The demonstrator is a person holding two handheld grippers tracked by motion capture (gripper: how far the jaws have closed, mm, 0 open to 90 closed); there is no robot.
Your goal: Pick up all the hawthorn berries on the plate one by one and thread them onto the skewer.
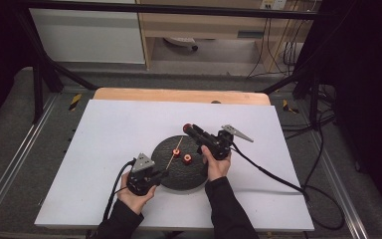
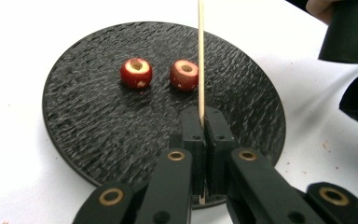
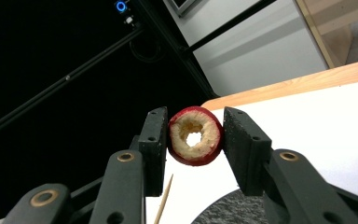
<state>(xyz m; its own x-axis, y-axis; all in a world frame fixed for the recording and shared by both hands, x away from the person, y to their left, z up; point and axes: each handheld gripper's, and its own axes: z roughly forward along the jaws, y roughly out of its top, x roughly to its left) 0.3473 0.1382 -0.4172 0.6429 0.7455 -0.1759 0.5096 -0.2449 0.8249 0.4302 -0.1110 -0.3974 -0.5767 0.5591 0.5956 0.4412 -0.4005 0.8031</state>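
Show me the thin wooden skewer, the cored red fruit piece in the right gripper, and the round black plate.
thin wooden skewer [image 2: 200,56], left gripper view, mid-shaft
cored red fruit piece [image 3: 207,137], right gripper view, cut face
round black textured plate [image 2: 88,121], left gripper view, bare surface

We see a round plate [image 1: 179,172] on a board [image 1: 104,149], two cored fruit pieces [image 2: 136,73] side by side on it. A skewer [image 2: 200,56] rises just right of them. A third piece [image 3: 196,135] sits between the right gripper [image 3: 195,140] jaws.

Thin wooden skewer [image 2: 200,56] slants over the black plate [image 2: 98,140]; cored red fruit ring [image 3: 196,135] held aloft; two rings [image 2: 136,73] on plate.
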